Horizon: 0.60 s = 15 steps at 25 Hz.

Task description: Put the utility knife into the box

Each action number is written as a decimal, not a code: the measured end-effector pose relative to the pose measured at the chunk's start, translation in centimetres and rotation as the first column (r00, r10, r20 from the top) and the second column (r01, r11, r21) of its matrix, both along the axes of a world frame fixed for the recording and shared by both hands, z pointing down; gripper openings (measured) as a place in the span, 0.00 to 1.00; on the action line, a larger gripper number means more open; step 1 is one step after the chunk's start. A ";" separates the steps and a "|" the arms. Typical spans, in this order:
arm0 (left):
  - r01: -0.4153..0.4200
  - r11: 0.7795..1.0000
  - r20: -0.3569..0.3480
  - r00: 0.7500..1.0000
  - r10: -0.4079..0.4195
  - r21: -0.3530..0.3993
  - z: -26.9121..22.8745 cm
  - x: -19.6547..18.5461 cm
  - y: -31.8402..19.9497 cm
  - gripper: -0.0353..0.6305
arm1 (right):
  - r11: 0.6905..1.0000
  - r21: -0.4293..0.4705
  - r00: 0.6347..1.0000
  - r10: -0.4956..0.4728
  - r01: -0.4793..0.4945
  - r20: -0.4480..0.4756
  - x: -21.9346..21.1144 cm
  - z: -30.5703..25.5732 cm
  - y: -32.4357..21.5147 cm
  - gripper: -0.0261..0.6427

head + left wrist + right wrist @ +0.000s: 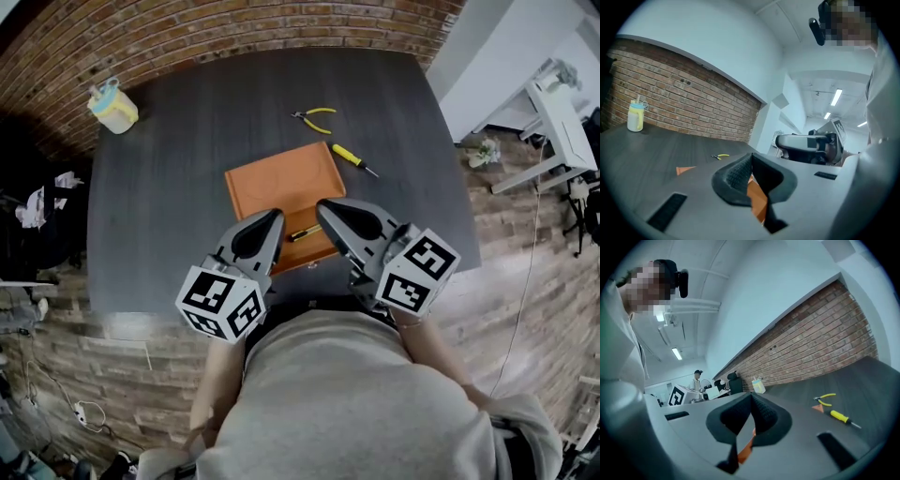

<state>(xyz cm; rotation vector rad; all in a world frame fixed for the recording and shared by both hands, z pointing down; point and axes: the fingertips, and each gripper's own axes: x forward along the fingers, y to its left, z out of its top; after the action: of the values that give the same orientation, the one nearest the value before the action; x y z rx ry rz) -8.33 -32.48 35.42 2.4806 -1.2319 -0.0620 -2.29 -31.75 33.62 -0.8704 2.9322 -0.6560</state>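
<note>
The box [281, 178] holds the knife [303, 232], lying by its near edge — between the left gripper [272, 220] and right gripper [326, 208], both with jaws closed and empty. Screwdriver [352, 157] and pliers [314, 117] lie outside it on the table [169, 187].

Box [281, 192] centre of table [169, 187]; utility knife [302, 232] inside at front edge; pliers [316, 119] behind; screwdriver [352, 157] right; cup [112, 107] far-left.

One bench [159, 206] carrying one orange box [281, 187], one utility knife [302, 232], one pair of pliers [316, 117], one screwdriver [352, 157], one lidded cup [112, 108], plus two tools: left hand-held gripper [272, 221], right hand-held gripper [326, 210].
</note>
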 end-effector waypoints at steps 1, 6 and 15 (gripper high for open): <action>0.009 1.000 -0.004 1.000 -0.009 -0.002 0.0 -0.1 0.0 0.09 | 1.000 -0.002 1.000 -0.007 0.007 -0.002 -0.2 0.1 0.1 0.04; 0.027 1.000 -0.011 1.000 -0.027 -0.009 0.2 -0.3 0.1 0.09 | 0.999 -0.001 0.999 -0.039 0.039 -0.035 -1.0 0.8 0.2 0.04; 0.016 0.999 0.010 1.000 -0.016 -0.036 1.0 -0.1 0.7 0.09 | 0.998 -0.014 0.998 -0.057 0.056 -0.038 -1.4 1.5 0.5 0.04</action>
<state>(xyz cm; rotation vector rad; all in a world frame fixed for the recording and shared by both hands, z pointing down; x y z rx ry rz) -8.46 -31.78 36.37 2.4433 -1.2462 -0.0312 -3.71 -31.21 35.09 -0.8130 3.0006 -0.6697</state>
